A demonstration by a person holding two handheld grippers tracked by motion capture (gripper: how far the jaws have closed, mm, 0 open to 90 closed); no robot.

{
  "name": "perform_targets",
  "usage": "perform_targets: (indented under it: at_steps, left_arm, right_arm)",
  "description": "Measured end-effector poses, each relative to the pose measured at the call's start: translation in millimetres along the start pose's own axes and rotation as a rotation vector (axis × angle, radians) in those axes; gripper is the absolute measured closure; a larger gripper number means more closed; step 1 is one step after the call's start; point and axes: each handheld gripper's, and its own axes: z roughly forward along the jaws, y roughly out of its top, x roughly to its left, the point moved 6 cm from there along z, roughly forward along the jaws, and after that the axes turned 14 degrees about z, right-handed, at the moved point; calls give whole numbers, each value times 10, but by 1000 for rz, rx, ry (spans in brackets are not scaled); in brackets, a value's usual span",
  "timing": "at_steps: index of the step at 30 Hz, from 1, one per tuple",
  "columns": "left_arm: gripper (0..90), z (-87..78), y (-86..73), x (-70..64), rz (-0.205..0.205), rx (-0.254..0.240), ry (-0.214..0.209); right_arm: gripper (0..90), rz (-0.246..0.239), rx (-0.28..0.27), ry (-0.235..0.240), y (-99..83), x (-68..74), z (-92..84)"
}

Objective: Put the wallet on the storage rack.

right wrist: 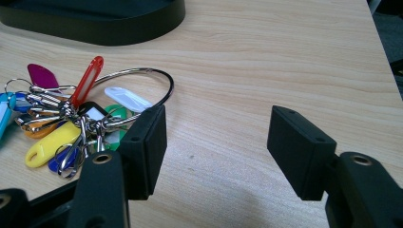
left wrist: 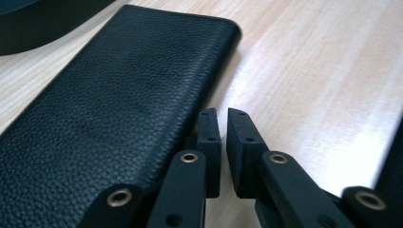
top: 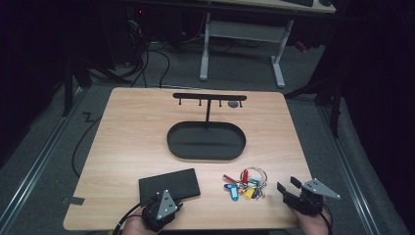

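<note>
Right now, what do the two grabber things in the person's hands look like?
Both are black. The left gripper and right gripper each have two blocky black jaws on arms with small brass-coloured rivets. Each carries a grey three-cornered plate on top, and a black cable trails from the left one.

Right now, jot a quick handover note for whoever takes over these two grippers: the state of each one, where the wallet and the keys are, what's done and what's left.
Left gripper: jaws shut, nothing between them, beside the right edge of the black pebbled leather wallet, which lies flat at the table's near edge.
Right gripper: jaws open, empty, resting just right of the bunch of coloured plastic key tags on a metal ring.
Black oval tray with its T-shaped hook stand: mid-table, nothing in the tray.
Done: nothing moved yet, by the look of it.
Left: probably wallet into the tray and keys onto a hook.
</note>
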Motion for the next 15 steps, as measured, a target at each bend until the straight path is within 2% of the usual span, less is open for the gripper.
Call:
perform_targets:
  at_steps: [4,5,7,15]
  left_arm:
    - [855,28,10,39,-6,1,4]
    - [855,50,27,59,11,12,17]
    - [855,62,36,73,14,18,24]
    - [854,175,110,169,-7,35,54]
  right_arm:
    - [388,3,4,0,-4,-3,3]
    - [389,4,4,1,-4,-5,4]
    - [389,4,4,1,-5,-5,4]
    - [389,2,4,0,-5,-4,4]
